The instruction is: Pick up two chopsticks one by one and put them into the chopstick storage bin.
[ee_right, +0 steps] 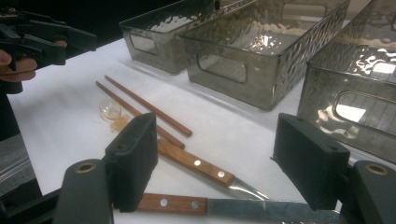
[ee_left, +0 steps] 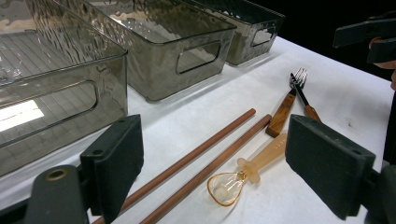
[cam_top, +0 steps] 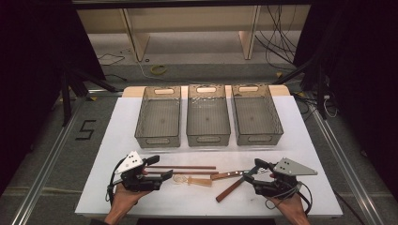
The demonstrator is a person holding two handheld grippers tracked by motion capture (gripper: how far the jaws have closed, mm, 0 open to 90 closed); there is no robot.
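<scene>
Three smoky-grey translucent plastic bins, rippled walls, gridded floors. White table sheet. Two reddish-brown wooden chopsticks. Pale amber translucent plastic spoon. Brown wood-handled steel fork and knife, silver rivets. Black gripper jaws.

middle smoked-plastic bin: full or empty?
Empty. The middle smoked translucent plastic bin shows only its bare ribbed floor in the high view; both gripper views show nothing inside it.

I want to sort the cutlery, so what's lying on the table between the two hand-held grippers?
In the high view, between the left hand-held gripper and right hand-held gripper lie two chopsticks, a clear amber spoon and two wooden-handled utensils.
</scene>
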